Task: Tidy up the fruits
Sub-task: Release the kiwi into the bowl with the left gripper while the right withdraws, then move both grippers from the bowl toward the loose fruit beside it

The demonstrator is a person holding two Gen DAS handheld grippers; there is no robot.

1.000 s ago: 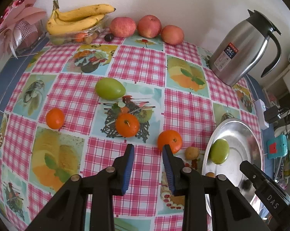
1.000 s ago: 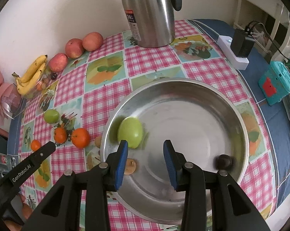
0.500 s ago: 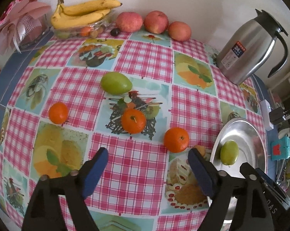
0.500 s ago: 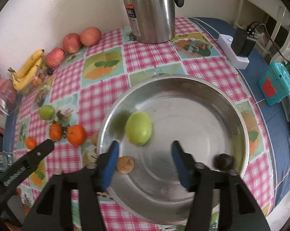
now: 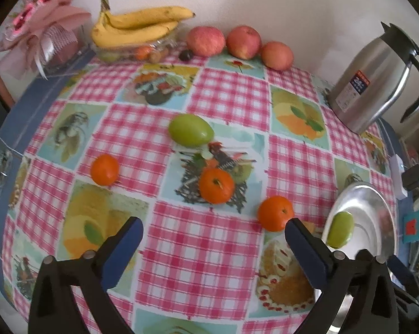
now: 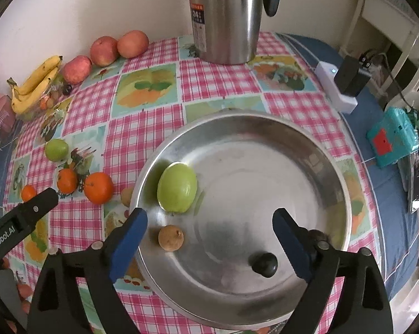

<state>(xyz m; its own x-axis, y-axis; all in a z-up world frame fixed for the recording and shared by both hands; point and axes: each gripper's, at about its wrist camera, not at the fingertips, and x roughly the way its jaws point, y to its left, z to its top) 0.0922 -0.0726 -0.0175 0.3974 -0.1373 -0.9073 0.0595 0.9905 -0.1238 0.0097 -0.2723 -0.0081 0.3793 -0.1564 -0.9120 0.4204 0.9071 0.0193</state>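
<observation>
Nearest loose orange (image 5: pixel 275 213) just left of steel bowl (image 5: pixel 376 194), touching left gripper (image 5: pixel 213 232) right-finger tip, both grippers just spread wide and empty, right gripper (image 6: pixel 209 224) over bowl.

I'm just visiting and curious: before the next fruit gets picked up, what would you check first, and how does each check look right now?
1. Left gripper open and empty, jaws just opened: ok.
2. Right gripper open, holding nothing: ok.
3. Room left in the bowl: ok.
4. Nearest orange unobstructed: ok.
5. Green fruit in the bowl settled: cannot tell, slightly blurred.
</observation>
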